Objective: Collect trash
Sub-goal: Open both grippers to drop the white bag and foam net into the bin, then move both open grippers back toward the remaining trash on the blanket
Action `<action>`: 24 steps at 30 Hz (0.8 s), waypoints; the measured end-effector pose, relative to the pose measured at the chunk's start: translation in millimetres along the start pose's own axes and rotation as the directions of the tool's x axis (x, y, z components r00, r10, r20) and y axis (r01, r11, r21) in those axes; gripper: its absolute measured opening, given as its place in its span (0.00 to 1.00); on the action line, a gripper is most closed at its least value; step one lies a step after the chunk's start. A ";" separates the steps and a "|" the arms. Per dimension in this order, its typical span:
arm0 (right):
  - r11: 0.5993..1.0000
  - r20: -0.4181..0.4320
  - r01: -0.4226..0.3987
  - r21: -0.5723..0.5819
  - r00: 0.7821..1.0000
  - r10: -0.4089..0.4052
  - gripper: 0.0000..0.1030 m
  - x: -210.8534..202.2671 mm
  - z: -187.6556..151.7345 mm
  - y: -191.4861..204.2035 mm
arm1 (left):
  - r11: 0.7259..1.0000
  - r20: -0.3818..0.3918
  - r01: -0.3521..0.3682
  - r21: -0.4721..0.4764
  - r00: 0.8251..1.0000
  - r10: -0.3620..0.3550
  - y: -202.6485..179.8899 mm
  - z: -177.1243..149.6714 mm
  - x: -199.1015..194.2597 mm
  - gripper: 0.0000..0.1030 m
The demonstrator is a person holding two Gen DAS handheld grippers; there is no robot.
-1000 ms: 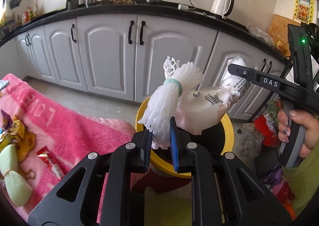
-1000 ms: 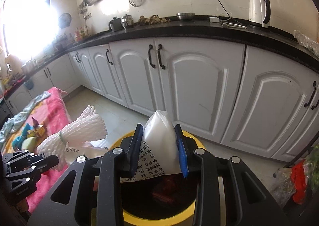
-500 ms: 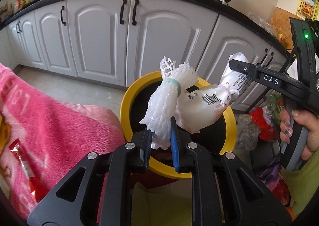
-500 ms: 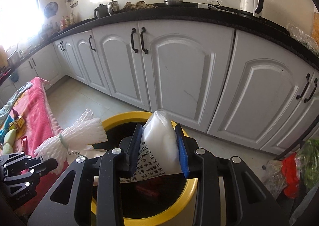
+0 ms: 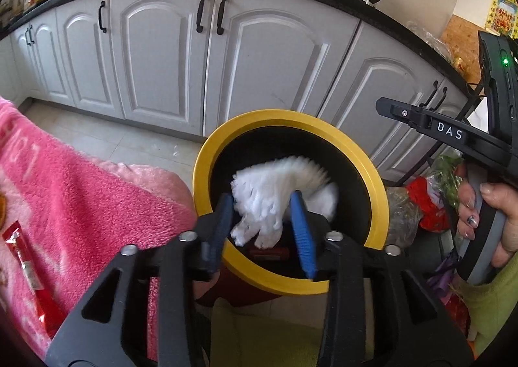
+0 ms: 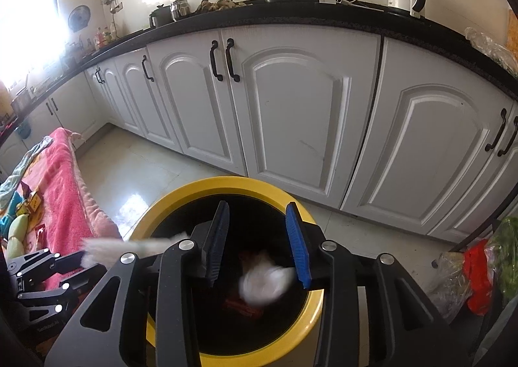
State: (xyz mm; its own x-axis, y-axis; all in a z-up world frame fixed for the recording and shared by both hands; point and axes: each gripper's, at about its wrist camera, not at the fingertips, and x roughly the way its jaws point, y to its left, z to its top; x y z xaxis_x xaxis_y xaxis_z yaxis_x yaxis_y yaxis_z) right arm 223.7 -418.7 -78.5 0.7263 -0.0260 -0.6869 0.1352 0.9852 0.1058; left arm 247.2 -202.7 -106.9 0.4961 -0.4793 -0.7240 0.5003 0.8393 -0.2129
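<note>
Grey panelled cabinet doors [image 6: 291,101] with black handles run along under a dark kitchen surface [image 6: 323,15] across the top, from 10 to 2 o'clock. A pink fleece blanket [image 5: 64,192] fills the left wrist view at 8 o'clock. The round yellow-rimmed bin [image 5: 369,179] with a black inside sits at centre in both views. The left tool [image 5: 264,231] stands wide over the bin mouth, and the white foam net bundle [image 5: 278,192], blurred, lies between its blue pads without being pinched. The right tool [image 6: 259,244] is also wide, holding nothing; a blurred white plastic bag [image 6: 264,282] is inside the bin at 6 o'clock
</note>
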 end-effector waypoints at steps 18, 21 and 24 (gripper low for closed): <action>0.999 0.047 -0.051 -0.012 0.998 0.051 0.56 -21.4 6.6 16.6 | 0.997 0.072 -0.044 -0.058 0.996 0.048 17.5 3.2 -36.1 0.65; 0.998 0.059 -0.061 -0.017 0.996 0.062 0.63 -26.8 8.0 20.9 | 0.995 0.090 -0.064 -0.079 0.993 0.071 24.4 3.1 -47.1 0.78; 0.997 0.071 -0.077 -0.024 0.994 0.079 0.68 -32.9 9.5 26.1 | 0.992 0.109 -0.077 -0.102 0.990 0.088 31.6 2.4 -59.5 0.81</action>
State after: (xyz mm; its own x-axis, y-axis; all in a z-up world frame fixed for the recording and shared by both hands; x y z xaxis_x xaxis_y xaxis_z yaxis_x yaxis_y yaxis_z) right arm 209.7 -393.8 -46.4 0.7809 0.0399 -0.6234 0.0625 0.9879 0.1416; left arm 235.2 -148.2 -69.0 0.6127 -0.4286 -0.6640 0.3857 0.8955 -0.2221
